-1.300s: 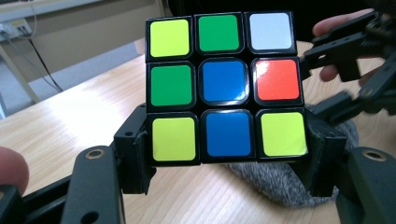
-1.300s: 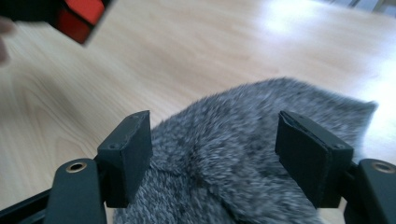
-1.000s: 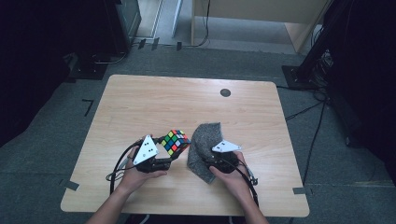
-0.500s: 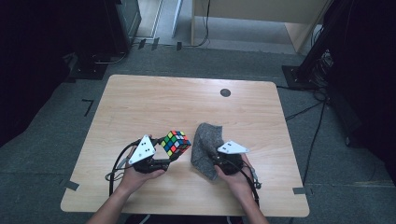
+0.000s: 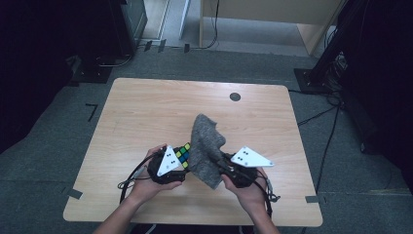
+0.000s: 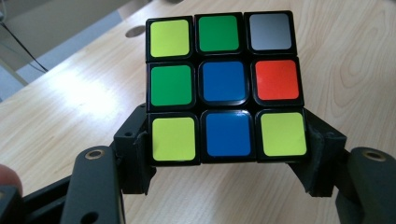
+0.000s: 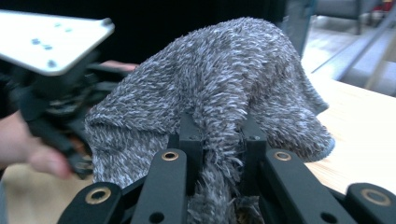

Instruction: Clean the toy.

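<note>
Hand-held gripper, left (image 6: 226, 154): jaws pinch the bottom row of a multicoloured plastic puzzle cube (image 6: 224, 88), held just above the near part of the light wooden table (image 5: 146, 117). Hand-held gripper, right (image 7: 219, 140): jaws have just been closing and now clamp a fold of a grey fuzzy cloth (image 7: 224, 79), which drapes raised off the table, touching the cube's right side in the high view.

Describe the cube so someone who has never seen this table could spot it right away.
On the wooden table, look at the near edge, where the left gripper is shut on the puzzle cube. Black-framed tiles of yellow-green, green, blue, red and grey set it apart from the fuzzy grey cloth beside it.
</note>
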The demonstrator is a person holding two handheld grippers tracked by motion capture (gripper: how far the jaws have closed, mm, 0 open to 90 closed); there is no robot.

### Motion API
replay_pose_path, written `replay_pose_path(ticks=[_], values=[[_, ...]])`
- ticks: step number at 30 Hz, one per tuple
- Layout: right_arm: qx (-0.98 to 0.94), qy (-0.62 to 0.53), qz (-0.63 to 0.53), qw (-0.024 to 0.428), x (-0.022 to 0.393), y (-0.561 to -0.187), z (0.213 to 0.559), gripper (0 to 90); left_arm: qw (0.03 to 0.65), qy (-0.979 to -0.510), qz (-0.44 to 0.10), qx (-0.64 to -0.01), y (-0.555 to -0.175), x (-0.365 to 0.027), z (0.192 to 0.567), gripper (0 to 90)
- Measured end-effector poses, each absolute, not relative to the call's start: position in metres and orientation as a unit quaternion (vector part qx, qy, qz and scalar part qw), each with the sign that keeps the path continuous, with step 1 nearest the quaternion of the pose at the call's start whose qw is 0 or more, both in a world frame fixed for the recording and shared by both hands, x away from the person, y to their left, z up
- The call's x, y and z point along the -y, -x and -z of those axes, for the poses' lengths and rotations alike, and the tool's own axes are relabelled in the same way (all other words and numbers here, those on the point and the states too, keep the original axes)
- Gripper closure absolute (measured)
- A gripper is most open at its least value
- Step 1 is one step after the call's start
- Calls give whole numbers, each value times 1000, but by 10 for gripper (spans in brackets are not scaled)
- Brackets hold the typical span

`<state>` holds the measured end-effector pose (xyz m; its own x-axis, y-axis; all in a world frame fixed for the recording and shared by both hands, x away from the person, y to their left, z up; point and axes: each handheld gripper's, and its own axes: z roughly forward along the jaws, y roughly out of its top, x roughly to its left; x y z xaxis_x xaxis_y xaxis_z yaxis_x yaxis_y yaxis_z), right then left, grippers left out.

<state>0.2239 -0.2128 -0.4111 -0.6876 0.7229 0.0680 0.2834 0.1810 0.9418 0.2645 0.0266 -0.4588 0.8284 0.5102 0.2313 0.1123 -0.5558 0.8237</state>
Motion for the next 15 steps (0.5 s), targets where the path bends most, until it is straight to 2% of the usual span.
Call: replay_pose_path(ticks=[3, 6, 10, 12, 15], values=[[-777, -308, -504, 216, 187, -218, 414, 775, 422, -859, -232, -173, -260, -18, 457, 342], [-802, -286, -459, 253, 169, -213, 422, 771, 404, -866, -246, -163, -257, -11, 457, 342], [-799, -277, -431, 314, 166, -209, 423, 759, 412, -865, -239, -158, -256, -10, 458, 343], [-790, -301, -426, 323, 172, -211, 421, 758, 416, -865, -234, -154, -257, -8, 459, 343], [-780, -322, -436, 312, 184, -215, 419, 756, 418, -865, -230, -154, -258, -7, 459, 343]])
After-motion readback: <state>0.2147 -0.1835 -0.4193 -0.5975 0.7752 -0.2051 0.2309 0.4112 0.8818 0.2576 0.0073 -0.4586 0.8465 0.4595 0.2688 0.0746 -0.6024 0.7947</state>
